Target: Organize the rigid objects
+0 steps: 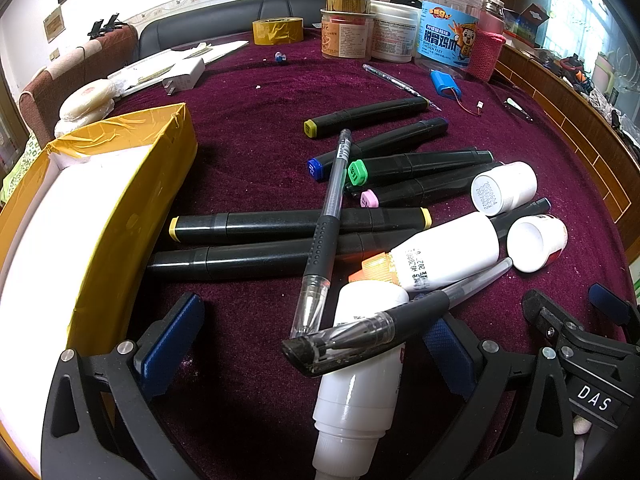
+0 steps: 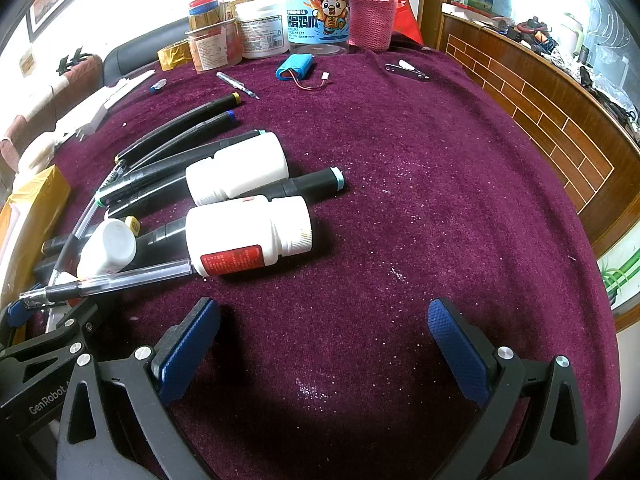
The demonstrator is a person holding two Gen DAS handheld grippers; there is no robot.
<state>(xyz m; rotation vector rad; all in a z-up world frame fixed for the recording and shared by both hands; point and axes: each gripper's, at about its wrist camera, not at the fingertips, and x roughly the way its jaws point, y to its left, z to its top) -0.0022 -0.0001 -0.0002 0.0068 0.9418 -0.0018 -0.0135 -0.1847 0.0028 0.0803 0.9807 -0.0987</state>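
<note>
A pile of black markers [image 1: 300, 224], two clear gel pens [image 1: 324, 232] and several white bottles [image 1: 444, 252] lies on the maroon cloth. My left gripper [image 1: 312, 344] is open, its pads on either side of a white bottle [image 1: 360, 368] with a gel pen [image 1: 372, 328] lying across it. A yellow open box [image 1: 132, 208] with a white inside stands at the left. My right gripper [image 2: 324, 344] is open and empty over bare cloth, to the right of a white bottle with a red label [image 2: 248, 236] and another white bottle [image 2: 236, 172].
Jars and tubs [image 1: 448, 28], a tape roll [image 1: 278, 31], a blue battery pack [image 1: 445, 84] and a white charger [image 1: 184, 78] stand at the back. A brick-patterned wooden ledge [image 2: 532, 116] runs along the right.
</note>
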